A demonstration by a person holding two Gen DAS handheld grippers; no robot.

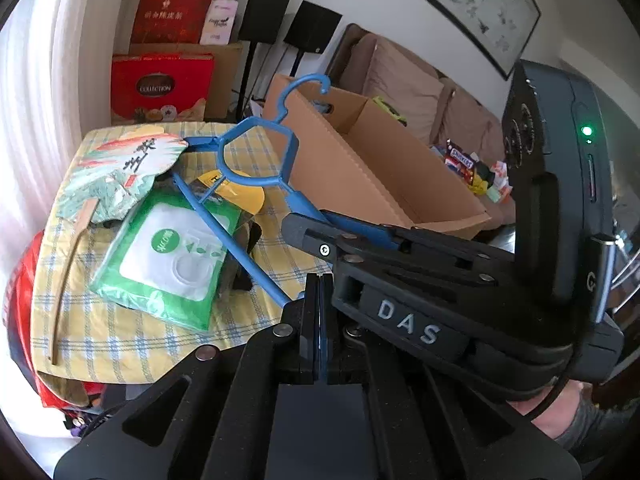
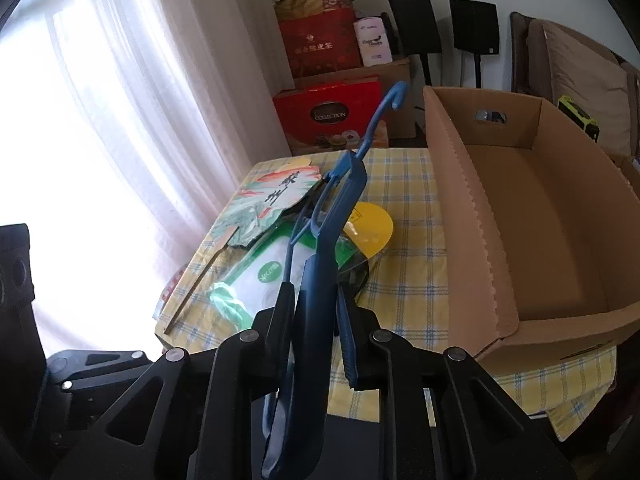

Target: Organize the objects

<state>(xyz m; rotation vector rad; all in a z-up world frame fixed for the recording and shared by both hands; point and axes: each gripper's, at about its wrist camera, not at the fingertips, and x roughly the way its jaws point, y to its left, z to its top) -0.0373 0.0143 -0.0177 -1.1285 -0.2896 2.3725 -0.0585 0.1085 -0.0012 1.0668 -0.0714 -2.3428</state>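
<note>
The blue hanger (image 1: pixel 256 160) is held off the table, its hook (image 2: pixel 394 98) pointing up and away toward the red gift boxes (image 2: pixel 332 114) — its long axis runs from the near grippers out over the clutter. The left gripper (image 1: pixel 319 300) has its jaws pressed together on the thin lower bar of the hanger. The right gripper (image 2: pixel 314 312) stands narrow, its pads clamped on the hanger's broad shoulder, which passes straight between them and back under the camera.

Below the hanger lie a painted paper fan (image 1: pixel 124 168), a green wipes packet (image 1: pixel 168 256) and a yellow disc (image 2: pixel 372 224), all on the checked tablecloth (image 2: pixel 404 280). To the right sits an open cardboard box (image 2: pixel 560 240), just beside the disc; its near wall has a serrated edge, and its floor is bare — open room inside. The curtain (image 2: pixel 120 120) hangs close along the table's left edge.
</note>
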